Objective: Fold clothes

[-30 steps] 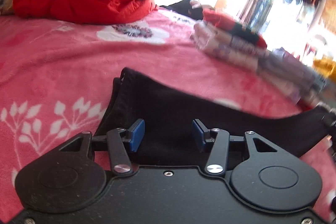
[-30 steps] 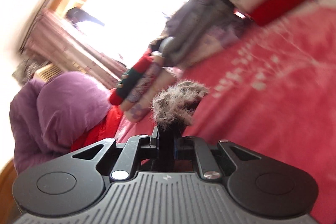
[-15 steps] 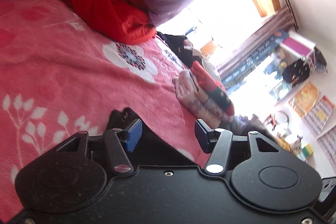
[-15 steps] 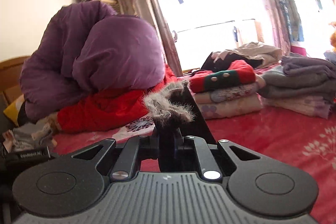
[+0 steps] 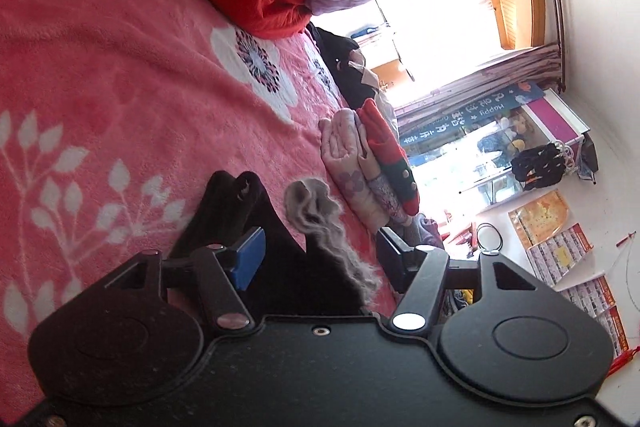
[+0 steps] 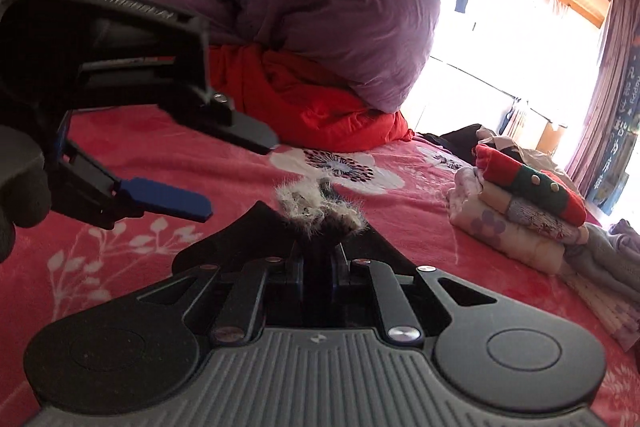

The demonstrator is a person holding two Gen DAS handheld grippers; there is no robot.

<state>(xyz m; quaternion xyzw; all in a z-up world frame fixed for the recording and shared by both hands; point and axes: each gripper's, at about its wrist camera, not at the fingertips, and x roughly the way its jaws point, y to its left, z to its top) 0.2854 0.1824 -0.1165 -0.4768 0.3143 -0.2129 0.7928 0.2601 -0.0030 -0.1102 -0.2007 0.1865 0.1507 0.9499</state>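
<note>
our right gripper (image 6: 318, 259) pinches the black fur-trimmed garment (image 6: 320, 211); our left gripper (image 5: 316, 251) is spread wide. we should grip its loose edge before folding.

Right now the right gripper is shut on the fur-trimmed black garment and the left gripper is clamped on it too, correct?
Not quite. The right gripper is shut on the black garment, but the left gripper is open: the left wrist view shows its blue pads spread apart with the garment lying between them, unclamped. The right wrist view shows the same.
</note>
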